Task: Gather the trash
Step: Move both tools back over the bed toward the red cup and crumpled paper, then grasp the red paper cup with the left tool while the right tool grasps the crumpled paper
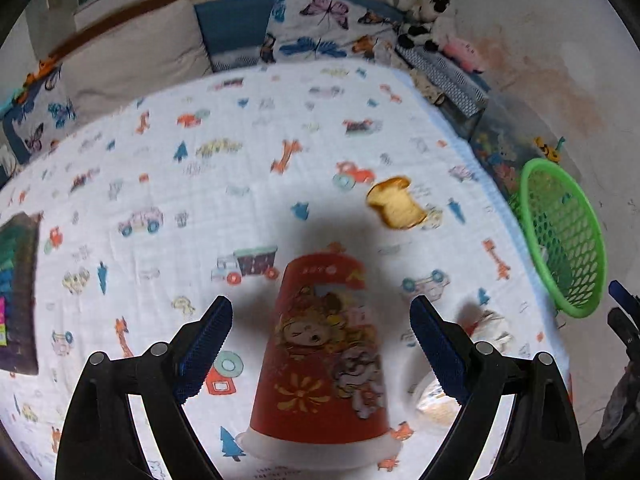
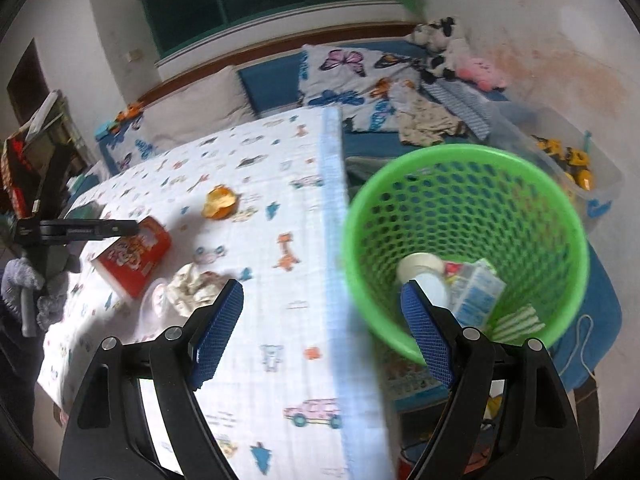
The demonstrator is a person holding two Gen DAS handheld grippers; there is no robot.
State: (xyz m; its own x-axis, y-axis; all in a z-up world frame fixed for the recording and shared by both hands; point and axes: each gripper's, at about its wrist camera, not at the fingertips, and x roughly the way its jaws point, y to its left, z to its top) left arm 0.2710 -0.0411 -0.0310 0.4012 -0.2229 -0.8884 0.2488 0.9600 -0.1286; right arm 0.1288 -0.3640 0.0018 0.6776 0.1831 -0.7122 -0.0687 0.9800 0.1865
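A red paper cup point(image 1: 324, 360) with cartoon prints lies on the patterned bed sheet point(image 1: 240, 208), its white rim toward me. My left gripper point(image 1: 322, 308) hangs open over it, one finger on each side, and the pads stay clear of the cup. An orange peel point(image 1: 396, 202), a crumpled tissue point(image 1: 490, 328) and a clear plastic lid point(image 1: 434, 400) lie close by. In the right wrist view my right gripper point(image 2: 322, 292) is open and empty above the sheet's edge, beside the green mesh basket point(image 2: 460, 152). The red cup point(image 2: 134, 258), peel point(image 2: 220, 202) and tissue point(image 2: 192, 284) lie to its left.
The basket holds a white cup point(image 2: 422, 266), a carton point(image 2: 478, 296) and a striped scrap. Pillows point(image 1: 320, 28), plush toys point(image 1: 428, 16) and clothes point(image 2: 428, 124) lie at the bed's head. A clear bin of toys point(image 2: 572, 160) stands behind the basket. A dark book point(image 1: 16, 292) rests at the sheet's left.
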